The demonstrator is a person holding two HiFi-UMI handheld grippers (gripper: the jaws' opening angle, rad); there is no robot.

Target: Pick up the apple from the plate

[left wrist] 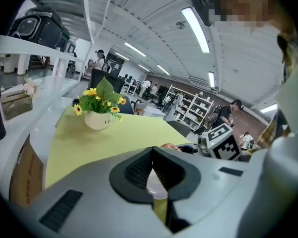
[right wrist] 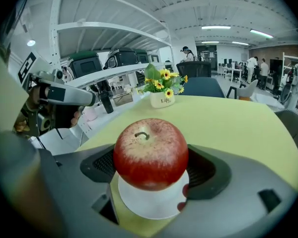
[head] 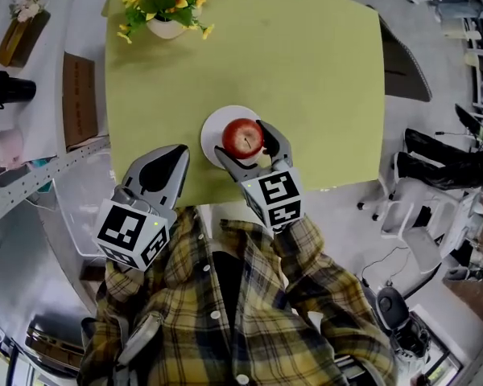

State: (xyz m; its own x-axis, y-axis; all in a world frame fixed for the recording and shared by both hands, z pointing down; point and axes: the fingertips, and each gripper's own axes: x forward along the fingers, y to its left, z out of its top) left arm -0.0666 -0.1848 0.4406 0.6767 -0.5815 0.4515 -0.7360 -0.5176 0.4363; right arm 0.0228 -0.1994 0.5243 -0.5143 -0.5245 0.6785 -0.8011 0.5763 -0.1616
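A red apple (head: 243, 137) (right wrist: 150, 152) sits between the jaws of my right gripper (head: 243, 139) (right wrist: 151, 158), which is shut on it. Directly under it lies a small white plate (head: 212, 132) (right wrist: 150, 206) on the yellow-green table (head: 306, 71); I cannot tell whether the apple still touches the plate. My left gripper (head: 178, 153) (left wrist: 153, 150) hovers over the table's near edge, left of the plate, shut and holding nothing. Part of the plate shows through the gap behind its tips in the left gripper view.
A white pot of yellow flowers (head: 167, 6) (left wrist: 98, 118) (right wrist: 161, 95) stands at the table's far left corner. Left of the table are a brown board (head: 79, 99), a black cup (head: 8, 89) and a shelf. A white chair (head: 410, 207) stands at the right.
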